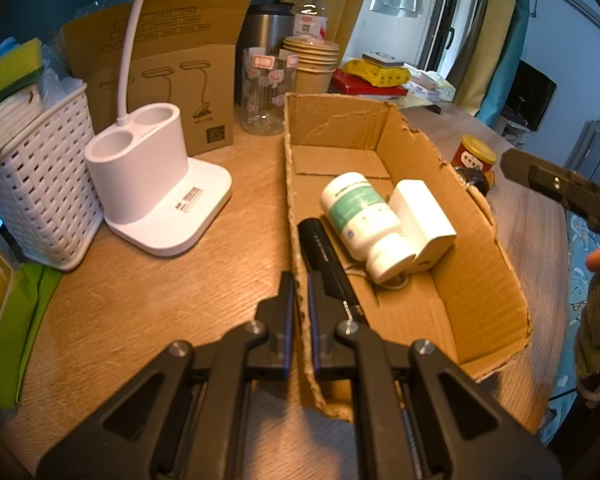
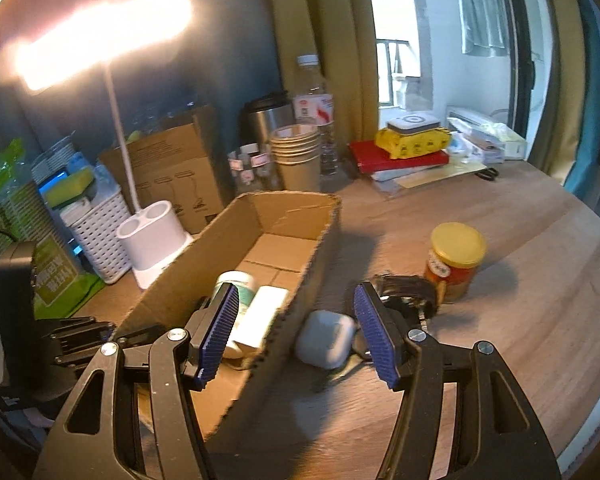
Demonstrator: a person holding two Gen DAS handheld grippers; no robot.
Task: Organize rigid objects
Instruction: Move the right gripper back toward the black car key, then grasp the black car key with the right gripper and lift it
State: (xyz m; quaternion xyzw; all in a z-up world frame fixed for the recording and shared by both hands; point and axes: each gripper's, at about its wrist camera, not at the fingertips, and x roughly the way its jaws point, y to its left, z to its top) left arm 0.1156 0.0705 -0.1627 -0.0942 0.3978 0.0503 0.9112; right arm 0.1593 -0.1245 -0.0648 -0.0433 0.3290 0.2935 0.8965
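My left tongs (image 1: 298, 300) are pinched on the near-left wall of the cardboard box (image 1: 476, 256), one pad either side of the torn edge. My right tongs (image 2: 295, 320) stand wide, nothing between the pads.

Left view only: inside the box, just ahead of the left tongs, a black cylinder (image 1: 328, 252) lies along the wall; beside it a white bottle with green label (image 1: 360, 220) on its side, touching a white rectangular block (image 1: 424, 220).

Right view only: a grey rounded case (image 2: 326, 338) on the tabletop (image 2: 520, 288) between my right pads, just outside the box wall. Beyond the right pad, a dark strap-like item (image 2: 406, 290), then a yellow-lidded jar (image 2: 454, 260), upright.

Bare wood-grain tabletop right of the jar. Box rim ragged, corrugated.
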